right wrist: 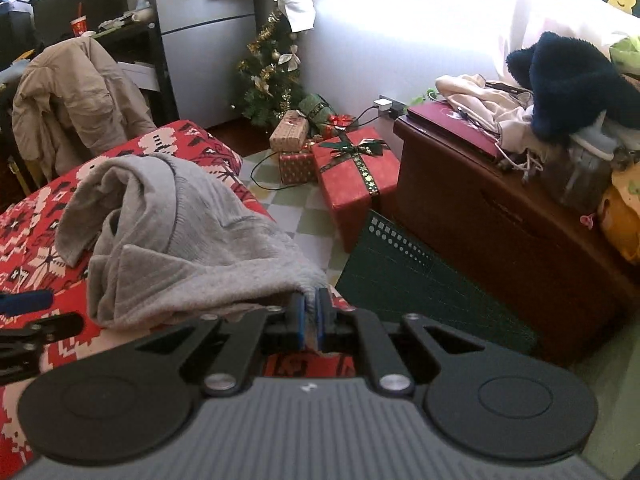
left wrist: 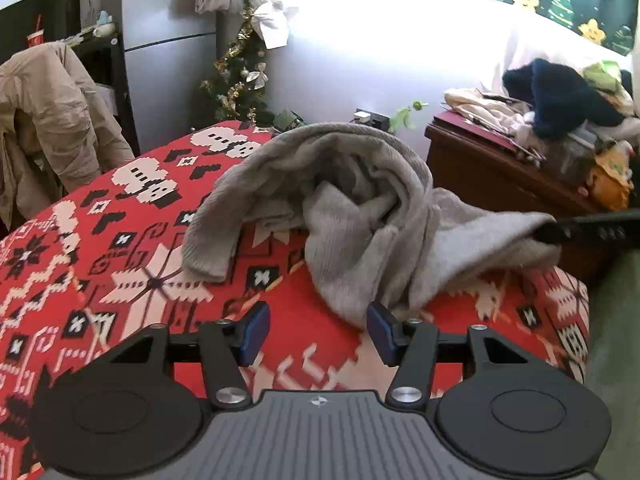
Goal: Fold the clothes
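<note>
On the red patterned counter (left wrist: 120, 280) lies a crumpled grey sweater (left wrist: 344, 208), one edge pinched in the closed right tongs (right wrist: 310, 320) near the counter's right-hand edge, presumably to draw the fabric flat for folding. The left tongs (left wrist: 318, 332) stand open and empty just before the heap, nothing between the pads. Bunched folds hide the sleeves and hem; which edge is held cannot be told.

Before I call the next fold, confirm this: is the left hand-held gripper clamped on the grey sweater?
No: the left hand-held gripper stands open, its blue pads apart over the red cloth, beside the grey sweater.
</note>
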Available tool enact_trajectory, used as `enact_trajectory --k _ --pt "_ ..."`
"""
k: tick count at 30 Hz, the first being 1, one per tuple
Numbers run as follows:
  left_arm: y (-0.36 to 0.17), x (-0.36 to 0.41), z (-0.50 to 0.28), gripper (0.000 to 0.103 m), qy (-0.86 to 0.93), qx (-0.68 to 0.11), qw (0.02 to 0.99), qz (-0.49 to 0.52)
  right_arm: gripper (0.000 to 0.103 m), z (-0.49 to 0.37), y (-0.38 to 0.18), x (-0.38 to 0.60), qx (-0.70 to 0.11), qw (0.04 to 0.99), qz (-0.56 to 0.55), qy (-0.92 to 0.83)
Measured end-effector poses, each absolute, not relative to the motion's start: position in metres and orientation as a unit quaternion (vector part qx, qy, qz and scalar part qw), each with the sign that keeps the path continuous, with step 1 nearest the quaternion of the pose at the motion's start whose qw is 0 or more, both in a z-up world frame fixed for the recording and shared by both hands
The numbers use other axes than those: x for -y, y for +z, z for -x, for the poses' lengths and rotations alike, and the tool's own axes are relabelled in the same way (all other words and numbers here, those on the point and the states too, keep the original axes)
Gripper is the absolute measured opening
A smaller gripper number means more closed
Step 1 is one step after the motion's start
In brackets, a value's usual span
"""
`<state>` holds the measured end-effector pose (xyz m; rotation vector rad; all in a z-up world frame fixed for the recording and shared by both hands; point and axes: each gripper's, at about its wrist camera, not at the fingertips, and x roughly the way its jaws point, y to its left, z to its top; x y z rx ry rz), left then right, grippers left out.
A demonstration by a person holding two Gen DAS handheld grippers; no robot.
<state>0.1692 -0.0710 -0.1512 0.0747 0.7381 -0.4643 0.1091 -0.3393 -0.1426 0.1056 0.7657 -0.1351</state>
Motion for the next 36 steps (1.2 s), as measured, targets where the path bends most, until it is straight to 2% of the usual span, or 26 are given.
enact_trajectory --k 8,10,11,12,14,20,28,36 --pt "-0.162 0.069 -0.213 0.051 -0.235 -0.387 0.888 0.076 0.006 -0.122 -0.141 0.329 -0.384 0.919 -0.061 -0.055" --pt "-0.160 0.073 -0.215 0.038 -0.242 -0.387 0.886 0.085 0.006 -0.124 -0.140 0.324 -0.387 0.919 -0.060 -0.050" --pt "-0.159 0.074 -0.216 0.023 -0.245 -0.388 0.884 0.090 0.006 -0.125 -0.140 0.322 -0.386 0.919 -0.060 -0.047" --pt "-0.158 0.076 -0.216 0.015 -0.247 -0.387 0.883 0.092 0.006 -0.126 -0.139 0.321 -0.386 0.920 -0.059 -0.045" --pt "-0.153 0.081 -0.214 0.011 -0.242 -0.382 0.888 0.084 0.006 -0.126 -0.137 0.318 -0.385 0.920 -0.062 -0.041" --pt "-0.118 0.059 -0.189 0.010 -0.226 -0.350 0.903 0.103 0.006 -0.123 -0.121 0.304 -0.371 0.926 -0.065 -0.017" --pt "-0.045 -0.030 -0.101 0.009 -0.138 -0.275 0.942 0.135 0.006 -0.105 -0.066 0.247 -0.314 0.945 -0.051 0.080" --pt "-0.036 -0.113 0.011 0.009 -0.022 -0.270 0.950 0.155 0.006 -0.047 -0.041 0.160 -0.298 0.934 -0.030 0.194"
